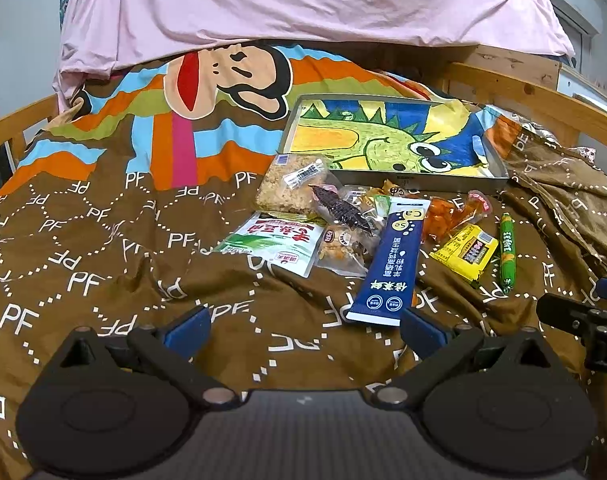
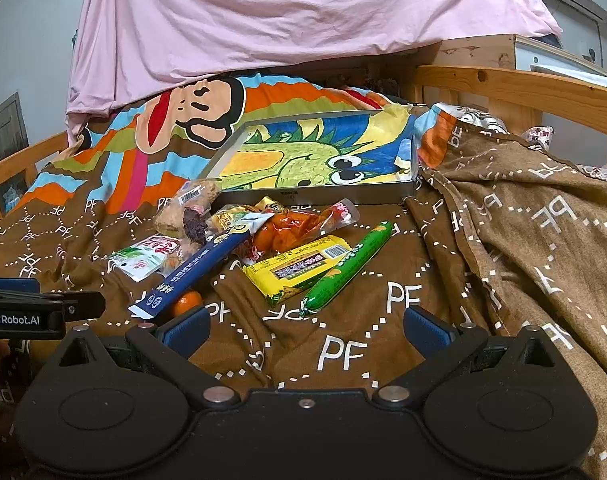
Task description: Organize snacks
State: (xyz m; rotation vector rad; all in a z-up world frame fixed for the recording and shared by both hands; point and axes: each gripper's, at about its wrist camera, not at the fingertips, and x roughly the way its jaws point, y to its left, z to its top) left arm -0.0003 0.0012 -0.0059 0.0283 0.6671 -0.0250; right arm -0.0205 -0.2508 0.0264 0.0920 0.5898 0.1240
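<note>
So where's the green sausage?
The green sausage lies on the brown blanket, rightmost of the snacks, touching the yellow packet, in front of the dinosaur tray.

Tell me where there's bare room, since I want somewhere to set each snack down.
The tray with the dinosaur picture holds no snacks. Bare blanket lies between the right gripper and the green sausage, and more lies left of the white-green packet, ahead of the left gripper. In front of the tray the snacks overlap, the blue stick lying across them.
</note>
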